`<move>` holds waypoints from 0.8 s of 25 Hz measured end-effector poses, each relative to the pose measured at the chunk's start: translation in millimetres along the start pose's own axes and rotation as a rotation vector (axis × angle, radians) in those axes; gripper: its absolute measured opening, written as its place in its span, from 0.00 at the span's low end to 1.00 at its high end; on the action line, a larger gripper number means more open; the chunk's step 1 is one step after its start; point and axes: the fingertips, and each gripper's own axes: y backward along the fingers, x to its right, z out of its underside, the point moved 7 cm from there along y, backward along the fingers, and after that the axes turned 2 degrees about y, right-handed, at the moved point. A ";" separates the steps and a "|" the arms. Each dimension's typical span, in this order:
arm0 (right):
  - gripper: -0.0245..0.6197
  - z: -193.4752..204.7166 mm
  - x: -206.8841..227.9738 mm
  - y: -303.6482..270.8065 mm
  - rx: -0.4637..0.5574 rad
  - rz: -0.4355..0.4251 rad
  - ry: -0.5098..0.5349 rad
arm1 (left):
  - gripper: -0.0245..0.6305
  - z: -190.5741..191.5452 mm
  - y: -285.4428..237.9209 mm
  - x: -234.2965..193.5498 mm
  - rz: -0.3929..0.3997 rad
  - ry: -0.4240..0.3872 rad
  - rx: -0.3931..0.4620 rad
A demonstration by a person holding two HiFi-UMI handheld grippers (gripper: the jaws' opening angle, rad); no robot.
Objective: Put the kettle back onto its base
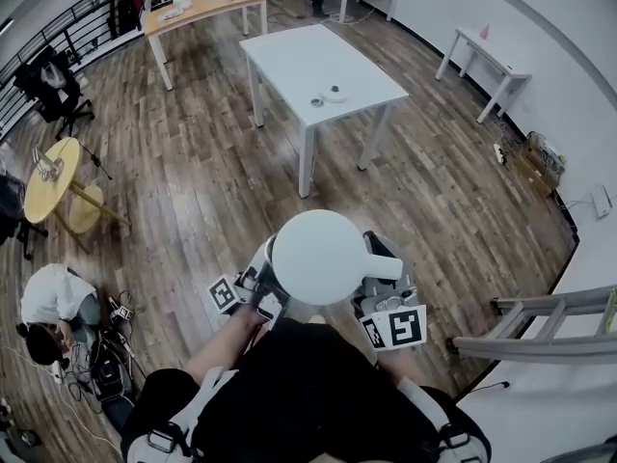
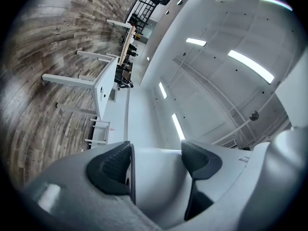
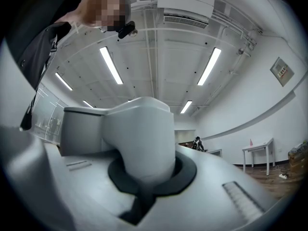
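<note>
Currently the kettle [image 1: 318, 257] is carried at six o'clock, handle [image 3: 139, 143] pinched by the right gripper [image 3: 144, 174], side clamped by the left gripper [image 2: 156, 162]. Next, it must be brought over the base [image 1: 335, 94] at twelve o'clock and lowered.

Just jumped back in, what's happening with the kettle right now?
A person holds the white kettle in front of their body with both tongs. The right tongs are clamped on its handle. The left tongs grip the side opposite the handle, with white kettle filling the gap between the pads. The round base sits on the white table across the wooden floor, so the kettle is not yet on it.
</note>
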 end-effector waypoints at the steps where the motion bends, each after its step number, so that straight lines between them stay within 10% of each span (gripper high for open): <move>1: 0.04 1.3 11.1 -4.9 0.003 0.000 -0.002 | 0.55 0.4 -11.2 -4.5 0.001 -0.003 0.000; 20: 0.04 47.0 120.8 -65.9 -0.046 0.031 -0.025 | 0.55 -11.4 -113.3 -87.6 -0.051 0.032 -0.008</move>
